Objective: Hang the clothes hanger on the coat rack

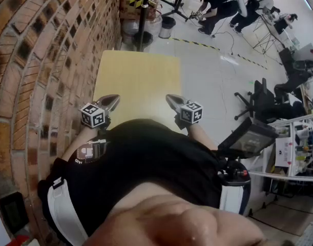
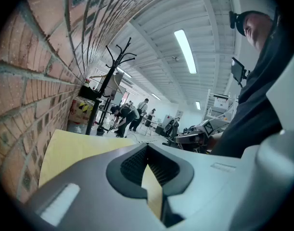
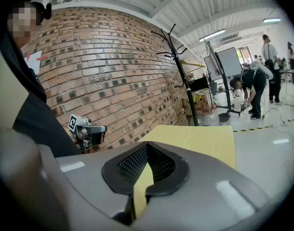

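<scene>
At the near edge of the worktop [image 1: 136,76], close to the person's body, no step of the task looks to be in hand. Both tools are held level with each other above the yellow board, and neither carries anything. The board itself lies bare, with no hanger on it. Past its far end, by the brick wall [image 1: 48,50], stands the black coat rack [image 3: 183,76]. A pale, hanger-shaped thing [image 3: 191,62] seems to hang from one of its upper arms, though it is too small to be sure of.

If that is the clothes hanger, my judgement is that the hanging is either already done or is to start from the rack. The next move would then call for a long reach or a step forward, since the rack is well apart from both tools. It would also call for the jaws to open before anything can be taken.

The left tool [image 1: 114,99] has its jaws together with nothing between the pads. Only a sliver of yellow worktop shows through the slit below the tips. The right tool [image 1: 170,99] is the same: jaws closed, empty, touching nothing, tilted slightly down toward the board.
</scene>
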A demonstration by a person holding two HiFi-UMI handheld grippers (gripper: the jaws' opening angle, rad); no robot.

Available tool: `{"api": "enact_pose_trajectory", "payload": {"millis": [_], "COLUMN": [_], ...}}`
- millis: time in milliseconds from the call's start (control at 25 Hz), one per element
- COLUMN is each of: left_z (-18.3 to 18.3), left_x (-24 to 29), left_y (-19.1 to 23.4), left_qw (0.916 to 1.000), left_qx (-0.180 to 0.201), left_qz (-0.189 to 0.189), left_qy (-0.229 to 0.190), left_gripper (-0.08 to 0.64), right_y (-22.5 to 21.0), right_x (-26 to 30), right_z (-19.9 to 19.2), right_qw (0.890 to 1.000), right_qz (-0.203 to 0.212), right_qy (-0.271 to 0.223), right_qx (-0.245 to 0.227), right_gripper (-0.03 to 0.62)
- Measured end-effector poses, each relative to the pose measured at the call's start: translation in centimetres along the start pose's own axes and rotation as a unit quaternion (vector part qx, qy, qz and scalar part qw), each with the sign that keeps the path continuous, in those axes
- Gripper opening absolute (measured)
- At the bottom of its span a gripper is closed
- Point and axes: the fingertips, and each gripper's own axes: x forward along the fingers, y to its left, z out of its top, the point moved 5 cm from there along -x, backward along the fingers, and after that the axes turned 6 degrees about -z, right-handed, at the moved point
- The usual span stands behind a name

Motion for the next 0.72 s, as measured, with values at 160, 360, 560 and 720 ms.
{"api": "enact_pose_trajectory", "payload": {"millis": [160,360,560,720], "left_z": [1.0,0.2,-1.8,-2.6], "left_x": [0.2,0.3,0.7,4.2], "left_y": [-0.8,-1.3,-2.0,-4.7], "left_qw": [0.9994,0.9997,0.9987,0.9993], "left_qx": [-0.028,-0.012,0.008,-0.001], "left_qz": [-0.010,-0.021,-0.004,0.016], "left_qy": [-0.019,-0.001,0.050,0.033], "left_gripper": [0.002,0.002,0.002,0.002], "right_y": [1.4,1.1,-0.7,-4.2], "right_x": [1.1,1.7,-0.9,-4.4], "right_z": [-0.1,-0.9,-0.8,-0.1], "right_qw": [1.000,1.000,1.000,1.000], "right_qz": [-0.002,-0.001,0.013,0.022], "right_qy": [-0.001,-0.013,-0.012,-0.014], "right_qx": [0.003,-0.011,0.002,-0.006], "right_gripper": [0.014,0.014,0.014,0.014]}}
